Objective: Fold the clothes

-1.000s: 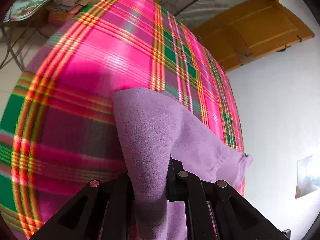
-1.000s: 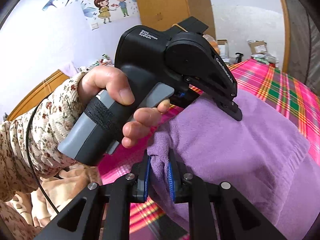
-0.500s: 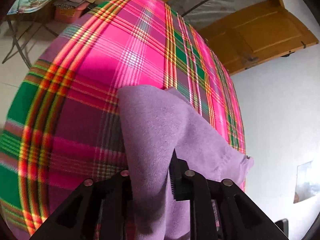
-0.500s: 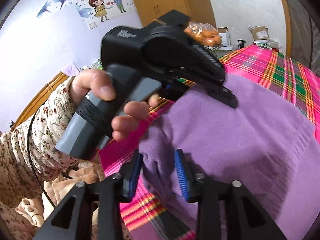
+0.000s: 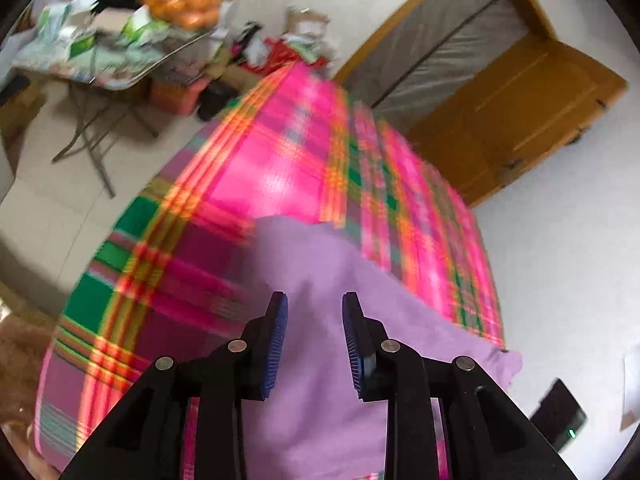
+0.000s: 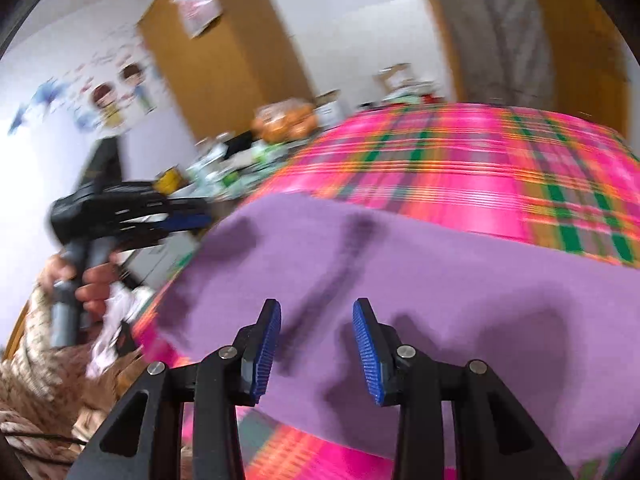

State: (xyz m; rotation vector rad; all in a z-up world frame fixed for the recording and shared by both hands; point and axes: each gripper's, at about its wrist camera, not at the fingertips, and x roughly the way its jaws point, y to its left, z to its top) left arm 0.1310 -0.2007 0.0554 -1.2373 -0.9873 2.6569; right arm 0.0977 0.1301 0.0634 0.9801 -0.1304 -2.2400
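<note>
Left wrist view: the left gripper (image 5: 315,344) has let go, jaws wide; the right gripper (image 6: 317,350) likewise. The purple garment (image 6: 420,280) now lies lower-centre on the plaid bedspread (image 5: 280,168), suggesting this fold is laid.

L gripper (image 5: 315,340), R gripper (image 6: 317,345) — jaws apart

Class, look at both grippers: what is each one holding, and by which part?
Nothing. Left gripper and right gripper are both open above the purple garment.
</note>
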